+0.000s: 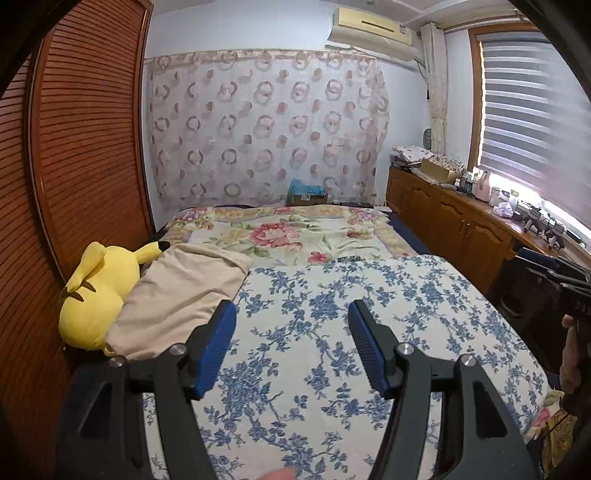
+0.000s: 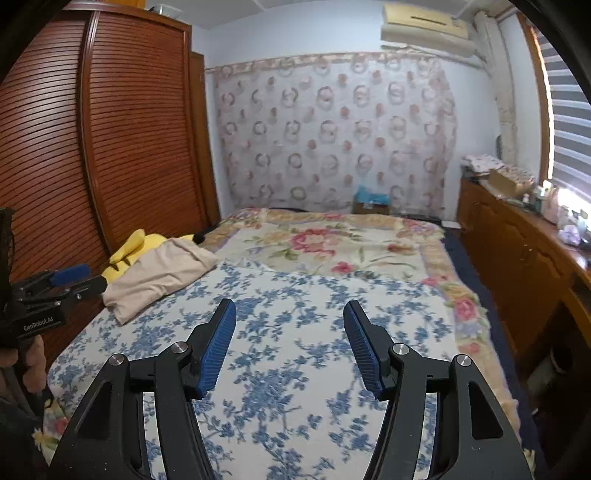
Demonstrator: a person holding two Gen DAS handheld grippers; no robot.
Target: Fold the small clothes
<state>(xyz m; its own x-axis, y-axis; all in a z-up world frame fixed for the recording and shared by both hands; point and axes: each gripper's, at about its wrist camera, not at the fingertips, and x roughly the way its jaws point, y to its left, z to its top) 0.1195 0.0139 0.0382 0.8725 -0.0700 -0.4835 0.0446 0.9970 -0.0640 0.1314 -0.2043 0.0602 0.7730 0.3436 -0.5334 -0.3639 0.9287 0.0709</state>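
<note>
You stand in home bedroom. Bed [image 2: 332, 251] under floral quilts fills middle; louvered wooden wardrobe [image 2: 110, 147] at bed's left, low wooden cabinets [image 1: 443, 214] and blinded window [image 1: 532, 110] at its right, wall air conditioner [image 1: 373, 33] beyond bed, yellow plush toy [image 1: 96, 291] on it.

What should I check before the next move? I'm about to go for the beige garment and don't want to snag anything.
1. Left tool empty, jaws apart: ok.
2. Right tool empty, jaws apart: ok.
3. Beige garment in view, lying on the left side of the blue floral cloth: ok.
4. Garment free of other things: not ok, it leans against the yellow plush toy.
5. Garment spread flat for folding: not ok, it lies bunched.
6. Which kind of garment it is, where its edges run: cannot tell.
</note>
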